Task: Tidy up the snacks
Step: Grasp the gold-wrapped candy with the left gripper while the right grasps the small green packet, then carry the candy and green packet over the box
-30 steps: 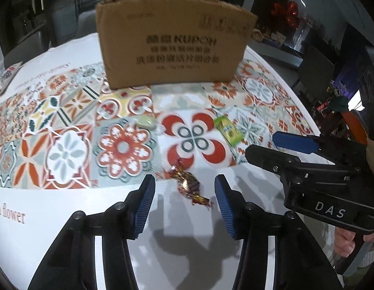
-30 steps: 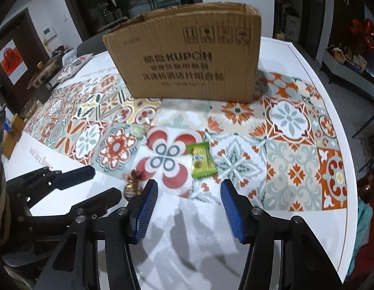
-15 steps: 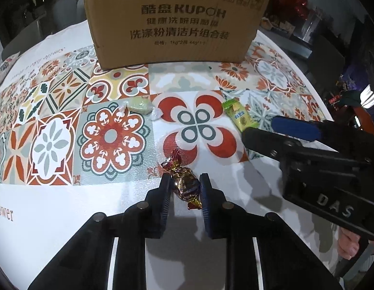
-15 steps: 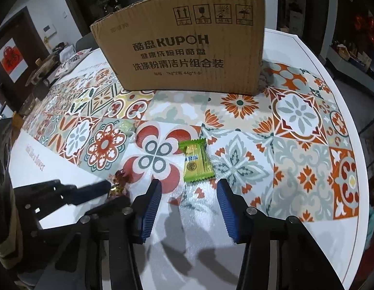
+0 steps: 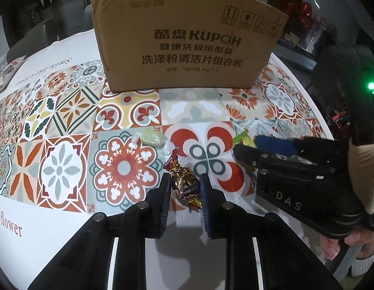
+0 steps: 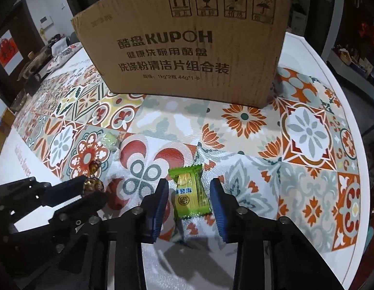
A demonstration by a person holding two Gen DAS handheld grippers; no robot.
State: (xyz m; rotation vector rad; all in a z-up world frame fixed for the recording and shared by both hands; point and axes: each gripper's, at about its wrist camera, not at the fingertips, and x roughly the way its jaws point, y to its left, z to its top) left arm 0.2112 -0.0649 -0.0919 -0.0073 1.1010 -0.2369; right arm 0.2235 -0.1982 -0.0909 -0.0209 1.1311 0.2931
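Both tongs are at the pick-up step. The left gripper (image 5: 183, 186) is clamped on the foil candy (image 5: 184, 183), which sits at its 12 o'clock on the tablecloth (image 5: 66, 217). The right gripper (image 6: 189, 193) is closing around the green packet (image 6: 190, 194), but the pads seem not quite to touch it (hard to judge at the edges). A pale sweet (image 5: 151, 137) lies at 11 o'clock from the candy. Next I'd finish the right pinch, then lift both toward the box (image 5: 187, 41) at 12 o'clock.

Overhead light, table (image 5: 66, 229) bright, room dim. Glossy glare on tablecloth (image 6: 162, 149), gripper shadows below, heavy fisheye, black vignetted corners.
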